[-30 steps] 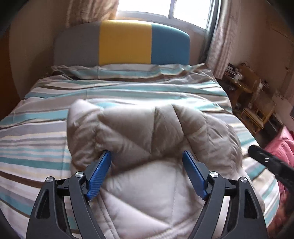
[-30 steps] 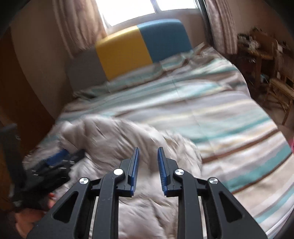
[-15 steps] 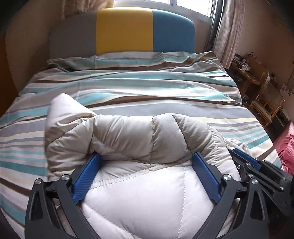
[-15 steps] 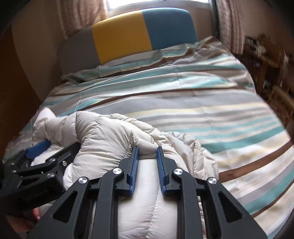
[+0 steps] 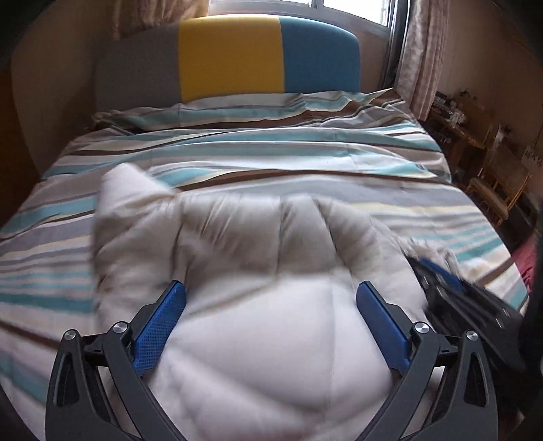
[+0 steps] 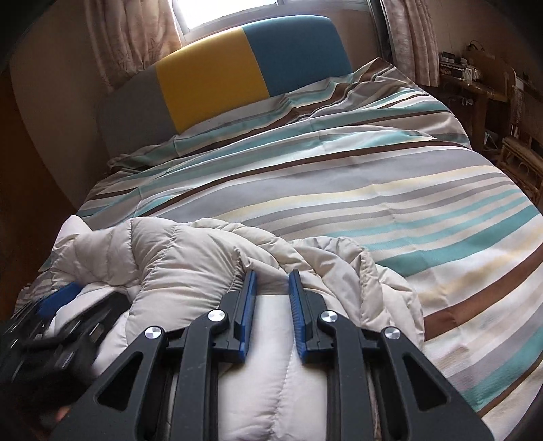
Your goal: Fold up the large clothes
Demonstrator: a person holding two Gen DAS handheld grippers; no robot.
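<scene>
A big bed with a striped blue, brown and white cover [image 6: 373,163] is sitting under a bright window [image 6: 224,13]. A grey, yellow and blue headboard [image 5: 230,57] is standing behind it. Wooden furniture [image 6: 475,88] is standing beside patterned curtains [image 5: 420,57].

The left hand-held gripper [image 5: 270,298] points forward with its blue-padded fingers [image 5: 159,325] spread wide apart, pressed down at either side of a bulge of padded cloth. The right hand-held gripper [image 6: 271,288] sits just to its right, fingers [image 6: 249,305] drawn near together with a narrow gap, tips pressed into a fold; whether they pinch it is unclear.
</scene>
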